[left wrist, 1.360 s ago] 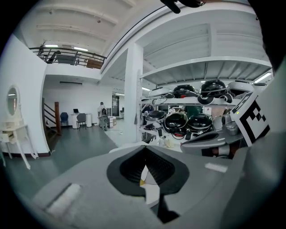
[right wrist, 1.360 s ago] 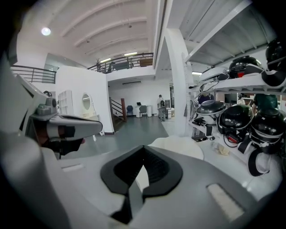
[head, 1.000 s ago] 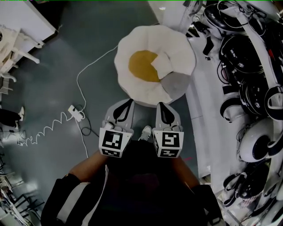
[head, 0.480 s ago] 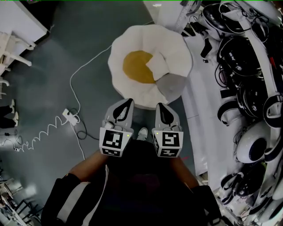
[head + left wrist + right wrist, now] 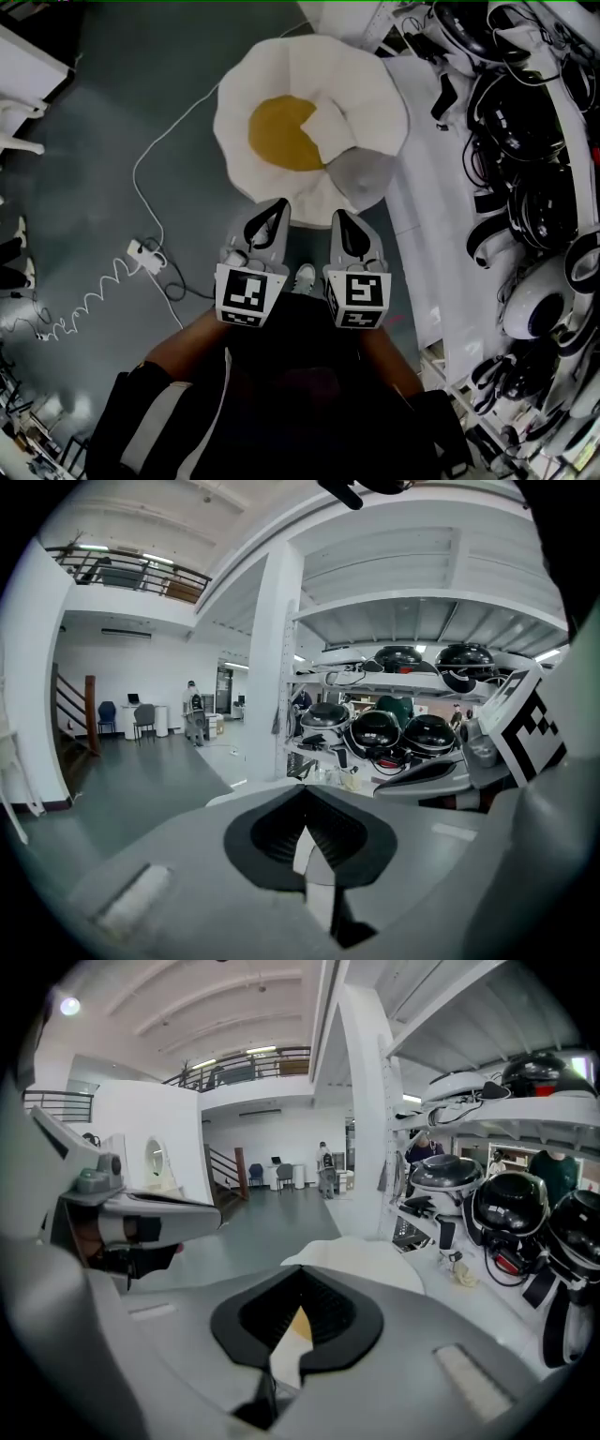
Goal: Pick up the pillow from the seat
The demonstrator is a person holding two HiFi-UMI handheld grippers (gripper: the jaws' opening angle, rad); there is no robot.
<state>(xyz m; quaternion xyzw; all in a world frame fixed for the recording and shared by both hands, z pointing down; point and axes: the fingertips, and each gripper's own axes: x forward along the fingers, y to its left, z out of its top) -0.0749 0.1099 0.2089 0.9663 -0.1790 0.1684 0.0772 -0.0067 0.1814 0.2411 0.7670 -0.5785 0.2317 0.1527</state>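
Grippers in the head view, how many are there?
2. The left gripper is at lower centre, pointing toward the white seat; the right gripper is beside it, to its right. None looks hidden.

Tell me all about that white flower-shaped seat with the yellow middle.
The seat is round and looks soft, with a white scalloped rim like petals around a yellow centre. One lower-right petal looks grey. It sits on the grey floor beside white shelving. A small white pillow lies on it, overlapping the yellow.
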